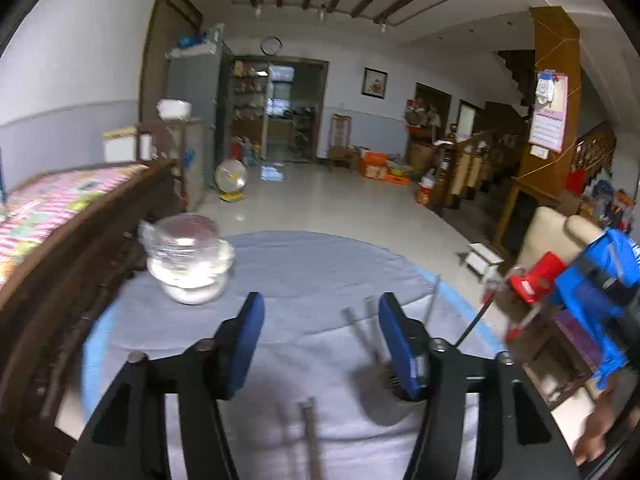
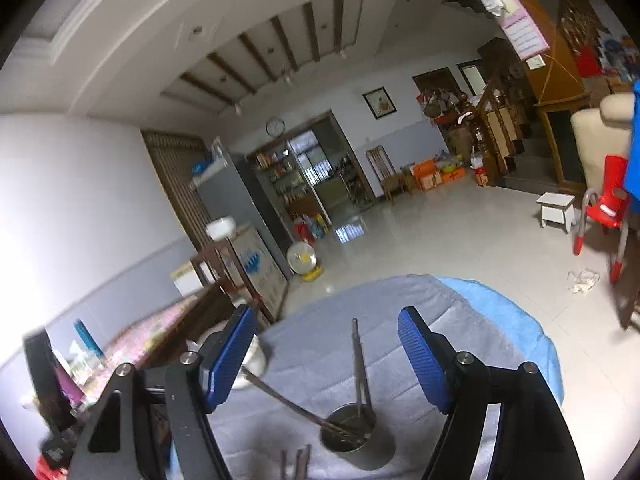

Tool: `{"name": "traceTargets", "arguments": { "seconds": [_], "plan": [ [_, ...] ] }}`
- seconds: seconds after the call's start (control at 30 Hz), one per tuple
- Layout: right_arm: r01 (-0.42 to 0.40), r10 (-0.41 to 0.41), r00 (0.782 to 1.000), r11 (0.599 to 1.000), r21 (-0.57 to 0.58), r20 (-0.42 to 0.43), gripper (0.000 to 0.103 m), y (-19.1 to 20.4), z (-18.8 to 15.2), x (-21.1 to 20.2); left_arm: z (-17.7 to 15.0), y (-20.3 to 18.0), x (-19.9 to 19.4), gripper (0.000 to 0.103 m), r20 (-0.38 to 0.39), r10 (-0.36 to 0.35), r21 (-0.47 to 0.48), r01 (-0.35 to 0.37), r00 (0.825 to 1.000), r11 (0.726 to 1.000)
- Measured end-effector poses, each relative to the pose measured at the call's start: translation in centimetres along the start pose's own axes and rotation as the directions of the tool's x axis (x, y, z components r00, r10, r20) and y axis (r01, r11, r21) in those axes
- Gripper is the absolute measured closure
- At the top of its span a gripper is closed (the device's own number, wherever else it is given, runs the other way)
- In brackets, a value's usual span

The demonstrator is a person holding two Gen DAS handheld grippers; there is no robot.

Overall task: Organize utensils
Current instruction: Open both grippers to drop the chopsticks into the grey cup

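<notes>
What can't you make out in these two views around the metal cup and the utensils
- Metal cup, left wrist view: blurred, partly behind the left gripper finger.
- Loose utensil, left view: cut off by the bottom edge; type unclear.
- Utensil ends inside the cup, right wrist view: hidden by its wall.

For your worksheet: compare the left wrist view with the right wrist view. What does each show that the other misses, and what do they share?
Only the left wrist view shows the other blue-bodied gripper at its right edge and the clear wrapped bowl in full. Only the right wrist view looks down into the metal cup, where several chopsticks stand or lean, and shows two more lying loose in front of the cup. Both show the grey tablecloth, the cup with chopsticks, the wall clock, and open blue fingers holding nothing.
</notes>
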State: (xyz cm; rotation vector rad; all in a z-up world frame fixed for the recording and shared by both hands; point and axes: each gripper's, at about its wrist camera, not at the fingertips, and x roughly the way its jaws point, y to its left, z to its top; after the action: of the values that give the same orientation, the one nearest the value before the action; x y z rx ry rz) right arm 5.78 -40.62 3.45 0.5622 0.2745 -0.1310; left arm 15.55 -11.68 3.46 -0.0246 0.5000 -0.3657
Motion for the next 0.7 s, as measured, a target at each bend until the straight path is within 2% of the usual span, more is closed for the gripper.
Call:
{"name": "traceTargets", "arguments": {
  "seconds": [0.03,0.07,0.17,0.33,0.37,0.43,0.5,0.53,0.6,0.63,0.7],
  "plan": [
    [-0.009,0.009,1.000,1.000,0.006,0.002,0.033,-0.1,-0.3,-0.8,-0.6,0.6,-0.5,0.036,0.003,0.034,0.013,-0.034,0.999,0.999],
    [-0.012,0.012,1.000,1.000,0.003,-0.004,0.046,0.0,-0.5,-1.1,-1.1,1.3,-0.7,0.035,-0.002,0.064,0.023,-0.064,0.998,0.998],
    [-0.034,0.034,0.996,0.999,-0.003,-0.077,0.061,0.0,-2.5,-1.3,-3.5,3.7,-0.8,0.035,-0.065,0.138,0.028,-0.136,0.988,0.990],
    [-0.028,0.021,0.965,0.999,-0.026,-0.261,0.064,0.1,-8.8,0.9,-8.4,7.7,0.4,0.035,-0.241,0.162,-0.047,-0.178,0.957,0.983],
    [-0.033,0.030,0.955,0.999,-0.008,-0.294,0.064,-0.1,-10.0,1.4,-9.2,8.1,0.6,0.035,-0.261,0.163,-0.057,-0.183,0.952,0.981],
    [-0.035,0.045,0.922,0.999,0.031,-0.384,0.065,-0.3,-13.1,2.8,-11.5,8.7,1.2,0.035,-0.324,0.147,-0.086,-0.184,0.935,0.979],
    [-0.031,0.038,0.896,0.999,0.022,-0.442,0.065,-0.2,-15.4,3.7,-13.7,8.6,1.7,0.035,-0.374,0.146,-0.094,-0.195,0.916,0.976],
    [-0.040,0.040,0.876,0.999,0.010,-0.480,0.065,0.3,-16.8,4.3,-14.3,8.3,1.7,0.035,-0.385,0.144,-0.090,-0.193,0.912,0.977],
    [-0.042,0.035,0.851,0.999,-0.001,-0.524,0.065,0.8,-18.5,5.1,-15.5,7.6,2.2,0.035,-0.410,0.148,-0.064,-0.190,0.900,0.980],
    [-0.038,0.028,0.831,0.999,-0.007,-0.556,0.065,1.0,-19.2,5.8,-15.8,7.5,2.3,0.035,-0.415,0.153,-0.055,-0.193,0.897,0.980],
    [-0.031,0.027,0.805,1.000,0.002,-0.592,0.065,1.1,-20.3,6.9,-16.2,7.5,2.7,0.035,-0.423,0.152,-0.055,-0.193,0.893,0.980]
  ]
}}
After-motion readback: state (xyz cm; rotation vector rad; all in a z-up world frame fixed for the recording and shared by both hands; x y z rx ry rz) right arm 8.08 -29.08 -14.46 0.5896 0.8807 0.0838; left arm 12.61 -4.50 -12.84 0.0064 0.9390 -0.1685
